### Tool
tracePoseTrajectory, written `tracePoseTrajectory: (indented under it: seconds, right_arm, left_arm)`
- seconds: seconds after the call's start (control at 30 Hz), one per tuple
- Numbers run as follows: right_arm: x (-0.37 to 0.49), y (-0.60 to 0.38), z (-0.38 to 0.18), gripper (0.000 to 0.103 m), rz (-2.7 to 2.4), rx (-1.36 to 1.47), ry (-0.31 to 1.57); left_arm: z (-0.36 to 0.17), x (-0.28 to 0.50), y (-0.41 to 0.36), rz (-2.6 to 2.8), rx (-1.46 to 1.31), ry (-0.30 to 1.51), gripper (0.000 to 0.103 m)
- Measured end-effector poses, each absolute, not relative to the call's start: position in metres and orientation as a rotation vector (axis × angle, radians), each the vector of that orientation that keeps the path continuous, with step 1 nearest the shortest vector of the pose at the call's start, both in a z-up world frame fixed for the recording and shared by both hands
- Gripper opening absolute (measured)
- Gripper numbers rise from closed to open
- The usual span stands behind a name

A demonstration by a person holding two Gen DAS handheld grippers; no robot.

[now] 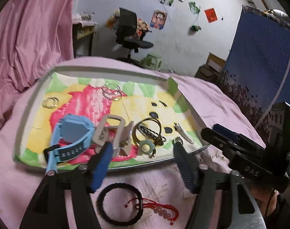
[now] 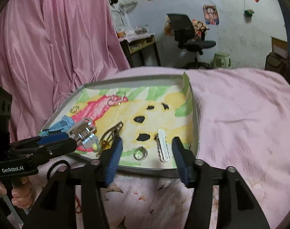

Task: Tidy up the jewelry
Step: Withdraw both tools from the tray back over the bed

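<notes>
- Here, the left gripper (image 1: 143,152) hangs over the near edge of the tray (image 1: 36,87), jaws apart with nothing between them; the blue watch (image 1: 72,133) and pale buckle (image 1: 114,131) lie just ahead, free of the pads.
- The right gripper (image 2: 147,150) also stands apart, its fingers flanking the white hair clip (image 2: 163,145) and a small clear ring (image 2: 140,153) without touching either.
- Most pieces sit grouped on the tray's colourful cloth (image 1: 87,99), probably to keep like with like.
- A black hair band (image 1: 119,204) and red cord bracelet (image 1: 160,209) rest outside on the pink bedspread (image 1: 211,103), likely next to collect.
</notes>
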State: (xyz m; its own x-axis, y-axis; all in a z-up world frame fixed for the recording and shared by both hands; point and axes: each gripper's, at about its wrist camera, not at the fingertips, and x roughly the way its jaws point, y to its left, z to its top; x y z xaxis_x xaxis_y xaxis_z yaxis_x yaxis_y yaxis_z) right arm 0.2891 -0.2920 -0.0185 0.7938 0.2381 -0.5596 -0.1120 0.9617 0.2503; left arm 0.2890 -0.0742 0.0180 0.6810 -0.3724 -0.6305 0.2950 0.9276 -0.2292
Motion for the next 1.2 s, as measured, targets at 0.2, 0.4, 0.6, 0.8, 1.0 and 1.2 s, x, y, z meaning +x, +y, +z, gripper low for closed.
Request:
tracePoseTrajectory:
  seconds: [0.2,0.4,0.6,0.8,1.0,1.2]
  right_arm:
    - [0.264,-0.295,-0.003,0.078,0.166,0.217,0.538]
    - [0.241,-0.295,0.011,0.094,0.142,0.199,0.454]
    - [0.217,-0.289,0.024,0.102,0.148,0.189,0.395]
    - [0.190,-0.276,0.032,0.102,0.148,0.166,0.342]
    - [0.166,-0.263,0.039,0.102,0.144,0.146,0.291]
    - [0.149,-0.250,0.042,0.102,0.152,0.115,0.271]
  left_arm:
    - [0.030,0.273,-0.066,-0.328,-0.087,0.654,0.086]
    - [0.040,0.250,-0.052,-0.245,-0.089,0.544,0.103]
    - [0.049,0.225,-0.039,-0.180,-0.085,0.454,0.103]
    - [0.052,0.203,-0.022,-0.136,-0.097,0.407,0.103]
    - [0.051,0.179,-0.008,-0.107,-0.079,0.366,0.103]
    - [0.045,0.162,0.000,-0.097,-0.041,0.348,0.103]
